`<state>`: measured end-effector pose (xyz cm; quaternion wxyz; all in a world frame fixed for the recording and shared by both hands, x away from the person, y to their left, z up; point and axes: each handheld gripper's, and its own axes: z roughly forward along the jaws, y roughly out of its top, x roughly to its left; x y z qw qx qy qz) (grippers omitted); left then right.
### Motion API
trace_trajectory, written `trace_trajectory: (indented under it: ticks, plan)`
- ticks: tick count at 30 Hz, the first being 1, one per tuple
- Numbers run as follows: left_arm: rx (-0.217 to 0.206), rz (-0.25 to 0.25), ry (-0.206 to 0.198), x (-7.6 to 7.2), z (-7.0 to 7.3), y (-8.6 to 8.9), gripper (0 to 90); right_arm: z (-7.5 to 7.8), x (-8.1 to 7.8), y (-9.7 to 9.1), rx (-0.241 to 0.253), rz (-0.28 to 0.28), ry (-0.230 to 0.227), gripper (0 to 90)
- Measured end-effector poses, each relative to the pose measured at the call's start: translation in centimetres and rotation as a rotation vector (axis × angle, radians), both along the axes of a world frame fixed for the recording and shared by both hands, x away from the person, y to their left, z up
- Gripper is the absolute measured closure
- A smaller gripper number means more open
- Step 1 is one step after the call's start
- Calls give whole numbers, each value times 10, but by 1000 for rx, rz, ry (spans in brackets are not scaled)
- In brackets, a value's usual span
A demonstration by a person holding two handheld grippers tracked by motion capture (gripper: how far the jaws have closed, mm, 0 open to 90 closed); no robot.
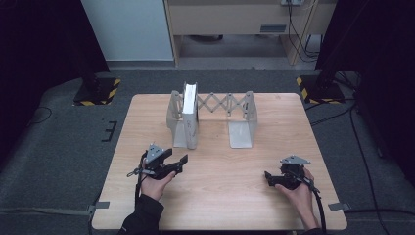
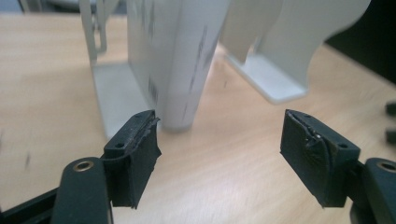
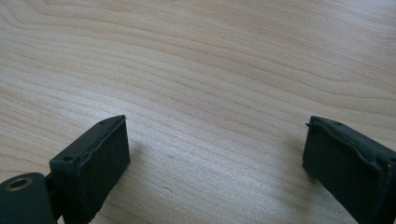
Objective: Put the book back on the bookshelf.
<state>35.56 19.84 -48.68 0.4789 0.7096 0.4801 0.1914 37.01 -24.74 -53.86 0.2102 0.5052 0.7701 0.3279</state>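
Left gripper [image 1: 182, 161] sits low over the table [image 1: 220, 196], near the front left, jaws spread with nothing between them. It points toward the book [image 1: 190, 115], which stands upright in the rack [image 1: 242, 125] at the rack's left end, against the left bookend plate. Gripper and book are apart, with bare wood between them.

In the left gripper view the book [image 2: 180, 60] is dead ahead, just past the left gripper [image 2: 219, 135], spine end facing the camera, base on the rack's foot plate. The rack's other plate [image 2: 280, 51] stands off to the right.

Right gripper [image 1: 268, 177] rests near the front right of the table, well apart from the rack, jaws wide and empty. The right gripper view has the right gripper [image 3: 215, 135] over bare wood grain [image 3: 210, 60].

Rack is stretched open, scissor links visible between its two ends.
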Motion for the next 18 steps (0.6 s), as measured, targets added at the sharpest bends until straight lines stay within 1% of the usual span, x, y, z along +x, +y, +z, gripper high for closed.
trace_trajectory:
  ticks: [4, 6, 7, 8, 9, 10, 12, 15, 16, 18]
  plan:
    - [64, -8, 47, -9, -14, 9, 239, 0, 0, 0, 0, 0, 0, 75]
    - [95, -11, 51, -13, -20, 13, 230, 0, 0, 0, 0, 0, 0, 75]
    - [117, -16, 57, -15, -22, 15, 230, 0, 0, 0, 0, 0, 0, 75]
    - [117, -16, 57, -15, -22, 15, 226, 0, 0, 0, 0, 0, 0, 75]
    - [138, -27, 71, -17, -26, 18, 217, 0, 0, 0, 0, 0, 0, 75]
    - [146, -27, 79, -17, -28, 19, 213, 0, 0, 0, 0, 0, 0, 76]
    - [169, -24, 100, -17, -32, 22, 203, 0, 0, 0, 4, -1, 2, 80]
    - [205, -12, 117, -14, -38, 26, 197, 0, -1, 0, 4, -10, -5, 110]
    - [210, -7, 123, -13, -39, 29, 197, 1, -2, 0, 6, -14, -9, 136]
    - [200, 12, 132, -12, -39, 35, 195, 1, -4, -2, 9, -14, -17, 192]
